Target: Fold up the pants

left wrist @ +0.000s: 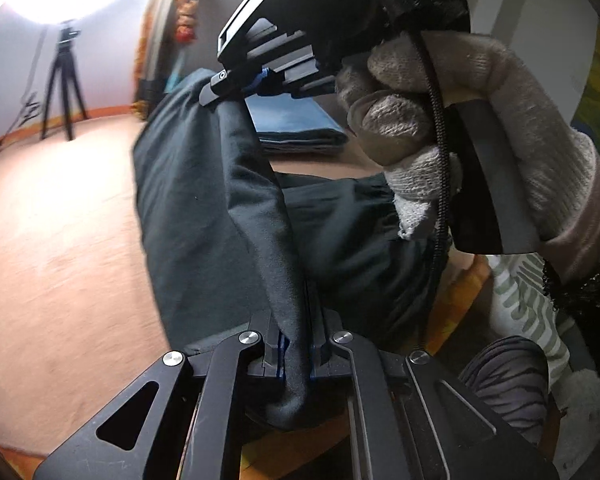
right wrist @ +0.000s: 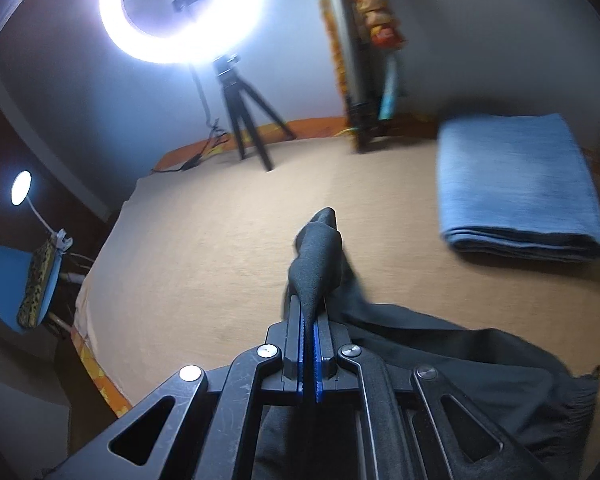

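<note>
- the left gripper (left wrist: 296, 354), low in the middle of the left view, is pinched tight on the black pants (left wrist: 204, 200).
- the right gripper (right wrist: 311, 344) is squeezed on them too.
- the pants hang soft and floppy over the tan bed (right wrist: 204, 240); hold the edges.
- one black pants, one folded blue cloth (right wrist: 516, 184), two grippers.

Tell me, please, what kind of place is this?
Probably a room at home set up for recording: a ring light on a tripod, a cloth-covered bed or mat, and folded blue cloth beside dark pants.
</note>
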